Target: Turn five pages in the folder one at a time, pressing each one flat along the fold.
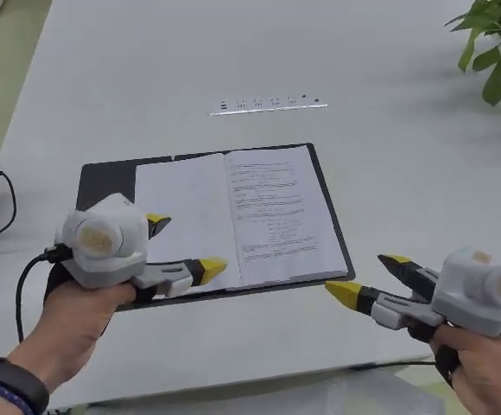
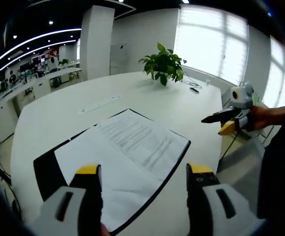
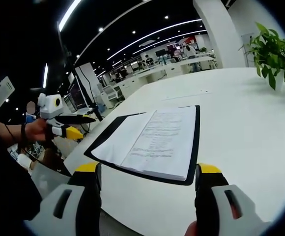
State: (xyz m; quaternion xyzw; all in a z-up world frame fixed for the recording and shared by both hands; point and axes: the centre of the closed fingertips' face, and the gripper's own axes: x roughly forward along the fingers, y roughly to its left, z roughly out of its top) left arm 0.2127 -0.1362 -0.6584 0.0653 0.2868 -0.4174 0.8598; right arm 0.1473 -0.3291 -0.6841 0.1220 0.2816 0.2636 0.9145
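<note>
- The white table (image 1: 389, 259) is carrying the whole job, with the black folder (image 1: 104, 181) lying open and flat at its centre, spine running from 12 to 6 o'clock.
- The printed right-hand page (image 1: 276, 212) is sitting on a stack at the folder's 3 o'clock side. A blank-backed sheet (image 1: 186, 207) is lying at the 9 o'clock side.
- In my judgement the step in hand is lifting 1 page. A jaw tip should be catching just the top sheet at its free 5 o'clock corner, so that 2 sheets are not rising together. The sheet should then be swinging over towards 9 o'clock. After that, a stroke along the fold from 12 to 6 o'clock should be flattening it.
- The left gripper (image 1: 186, 246) is hovering at the folder's 7 o'clock corner. Its jaws are standing wide apart and gripping nothing. The right gripper view is showing it raised clear of the folder.
- The right gripper (image 1: 368, 276) is hanging over bare table at the folder's 4 o'clock. It is likewise spread wide, empty, and touching nothing.
</note>
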